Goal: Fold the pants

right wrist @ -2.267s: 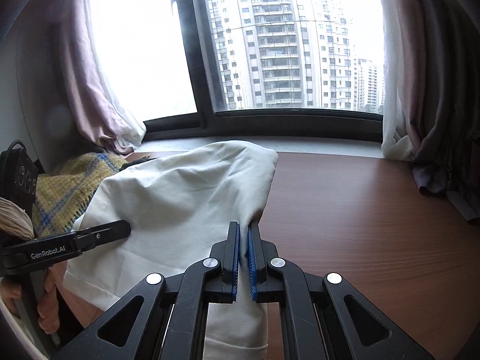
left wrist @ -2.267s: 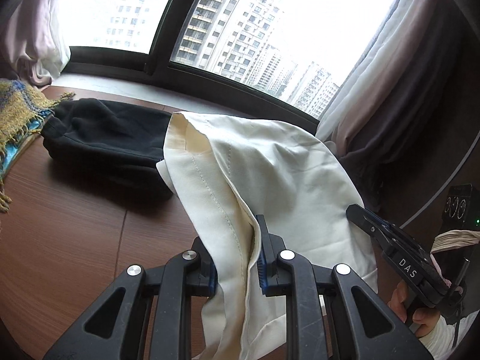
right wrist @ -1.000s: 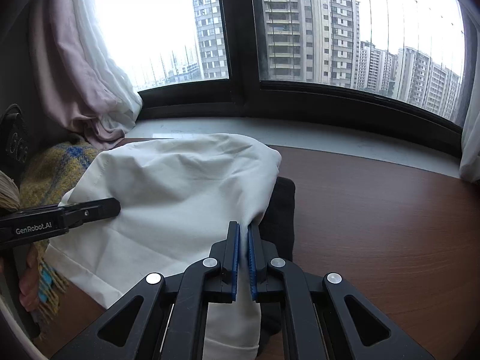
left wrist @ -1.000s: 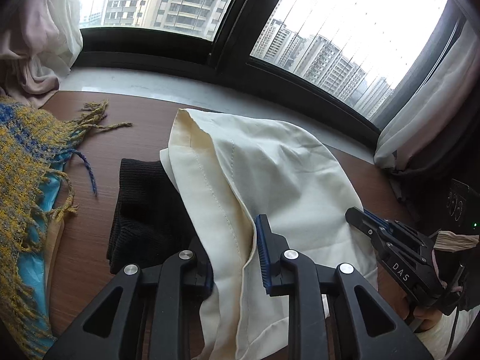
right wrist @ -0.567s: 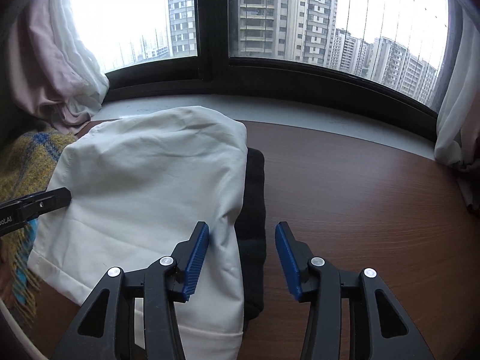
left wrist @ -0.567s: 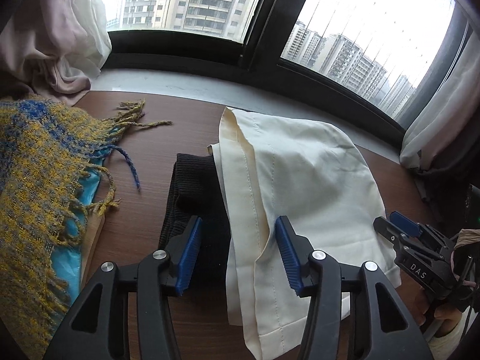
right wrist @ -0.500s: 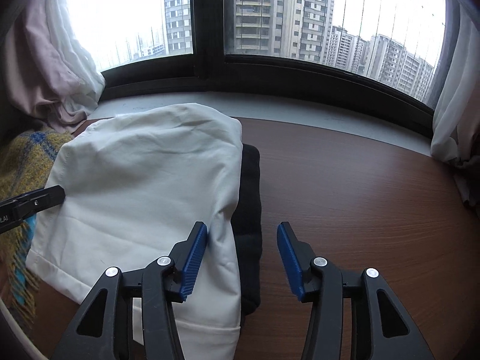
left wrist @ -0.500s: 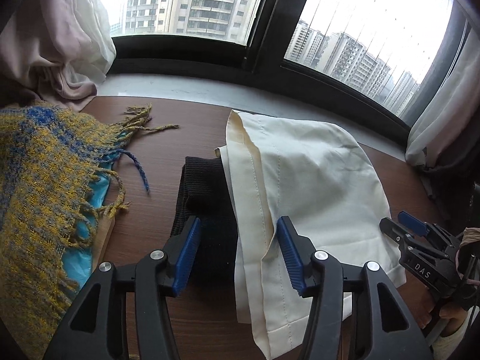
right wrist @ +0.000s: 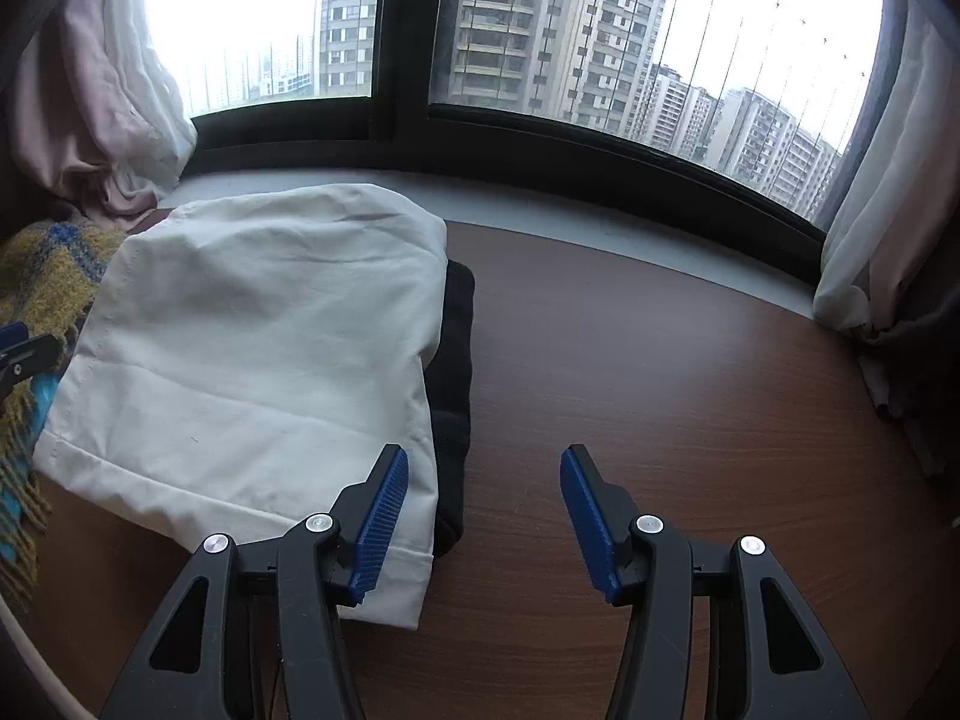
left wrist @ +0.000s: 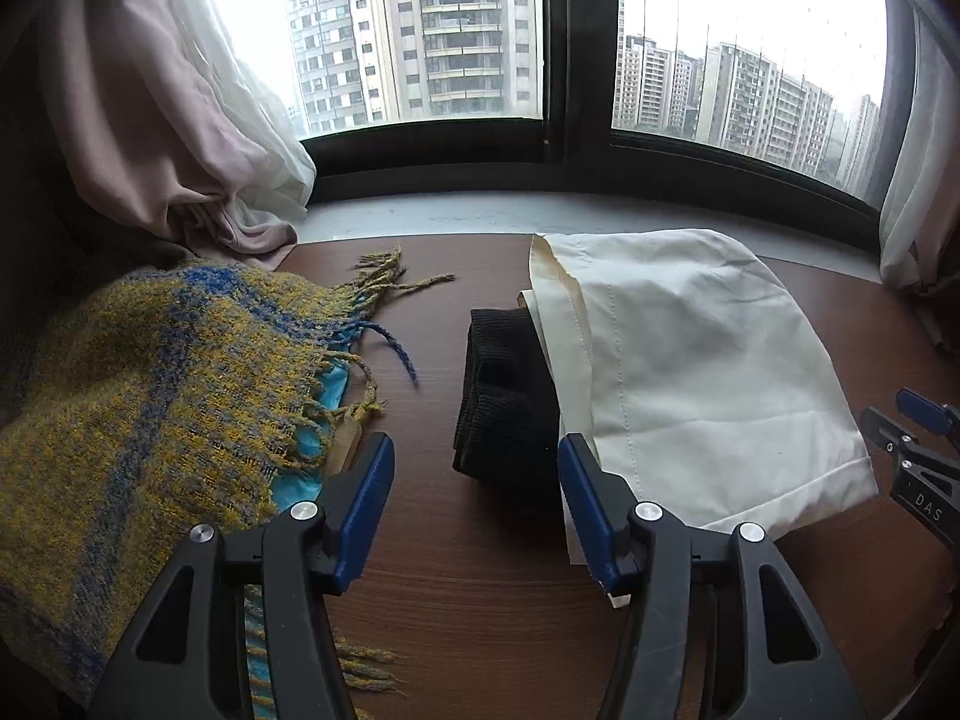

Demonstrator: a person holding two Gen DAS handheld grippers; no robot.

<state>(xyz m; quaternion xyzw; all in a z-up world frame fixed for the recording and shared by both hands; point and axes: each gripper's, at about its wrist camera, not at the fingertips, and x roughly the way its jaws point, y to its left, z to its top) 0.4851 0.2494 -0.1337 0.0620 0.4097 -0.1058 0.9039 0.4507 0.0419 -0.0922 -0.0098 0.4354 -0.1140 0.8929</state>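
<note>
Before you lies the dark wooden table (left wrist: pixel 480 600), running up to the sill beneath the big window (right wrist: pixel 600 30). On its left side sprawls the yellow and blue fringed scarf (left wrist: pixel 150 372), its tassels trailing toward the middle. Near the table's centre you have the cream pants (left wrist: pixel 690 372), folded into a flat bundle that lies on top of a black garment (left wrist: pixel 504 396); the dark cloth pokes out along the bundle's left edge in your left camera and along its right edge in your right camera. Pale curtains (left wrist: pixel 180 150) bunch at both ends of the sill.

Your left gripper (left wrist: pixel 474 504) stands wide, gripping nothing, its blue pads apart above bare wood just short of the black garment. Your right gripper (right wrist: pixel 483 516) is likewise spread wide and empty; its left pad sits over the near corner of the cream pants, its right pad over bare table.
</note>
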